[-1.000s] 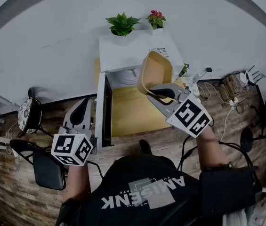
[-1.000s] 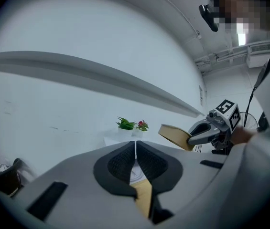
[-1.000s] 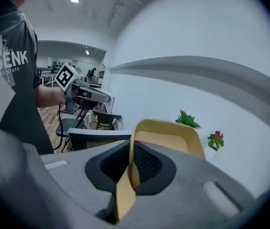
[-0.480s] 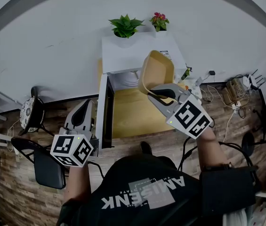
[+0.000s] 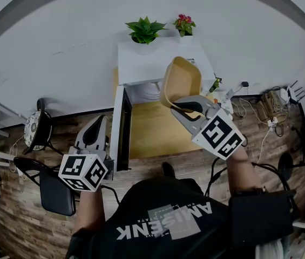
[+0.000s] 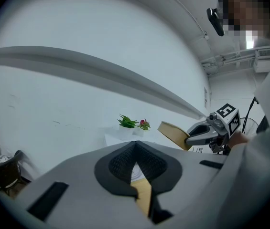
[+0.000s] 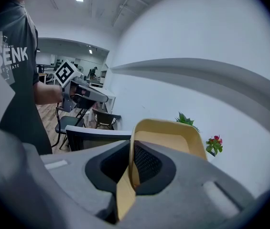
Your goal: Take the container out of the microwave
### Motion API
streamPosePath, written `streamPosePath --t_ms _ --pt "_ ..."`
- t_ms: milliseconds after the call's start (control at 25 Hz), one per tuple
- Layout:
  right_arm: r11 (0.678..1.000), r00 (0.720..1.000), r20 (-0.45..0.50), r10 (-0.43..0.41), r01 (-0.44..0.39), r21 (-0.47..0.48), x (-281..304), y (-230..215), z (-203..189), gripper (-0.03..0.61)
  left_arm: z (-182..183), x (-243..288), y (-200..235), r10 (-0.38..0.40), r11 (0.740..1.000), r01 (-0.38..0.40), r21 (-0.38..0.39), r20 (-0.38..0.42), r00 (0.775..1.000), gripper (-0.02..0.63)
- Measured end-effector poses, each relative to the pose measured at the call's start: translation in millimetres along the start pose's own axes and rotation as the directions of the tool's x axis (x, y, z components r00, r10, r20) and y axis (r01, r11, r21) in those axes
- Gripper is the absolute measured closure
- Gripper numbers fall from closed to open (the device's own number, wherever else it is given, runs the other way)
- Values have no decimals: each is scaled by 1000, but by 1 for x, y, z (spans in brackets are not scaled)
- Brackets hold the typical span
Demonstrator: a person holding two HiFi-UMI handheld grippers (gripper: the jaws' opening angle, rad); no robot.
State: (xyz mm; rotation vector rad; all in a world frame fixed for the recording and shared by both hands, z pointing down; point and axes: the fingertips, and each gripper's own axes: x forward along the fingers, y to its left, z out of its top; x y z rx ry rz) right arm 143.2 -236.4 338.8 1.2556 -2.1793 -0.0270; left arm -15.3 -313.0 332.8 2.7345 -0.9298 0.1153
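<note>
**A:** From the head view, where is the container?

**B:** The container (image 5: 182, 80) is outside the microwave (image 5: 157, 58). It is a smooth yellow tub with rounded corners, tipped on edge above the pale wooden worktop (image 5: 152, 131). The right tongs (image 5: 182, 108) pinch its lower rim. The microwave is a white box, and its dark door (image 5: 121, 131) is swung wide open. The left tongs (image 5: 100, 120) hang just beside that door.

**A:** And the left gripper view?

**B:** The ribbed black pads (image 6: 120, 162) meet at their tips with nothing between them. Off to the right, the tub shows as a thin-walled tan slab. A leafy green plant (image 6: 126, 122) sits beyond.

**A:** The right gripper view?

**B:** The jaws are closed on the tub's thin wall, one mesh-textured pad on each side of it. The open basin faces outward, and the dark glass door lies below.
</note>
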Motion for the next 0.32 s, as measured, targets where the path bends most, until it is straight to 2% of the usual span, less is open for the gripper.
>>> streamPosePath --t_ms 320 --pt "1000 1000 9 8 -8 8 2 -4 -1 551 -2 5 0 -3 1000 3 8 -9 1000 612"
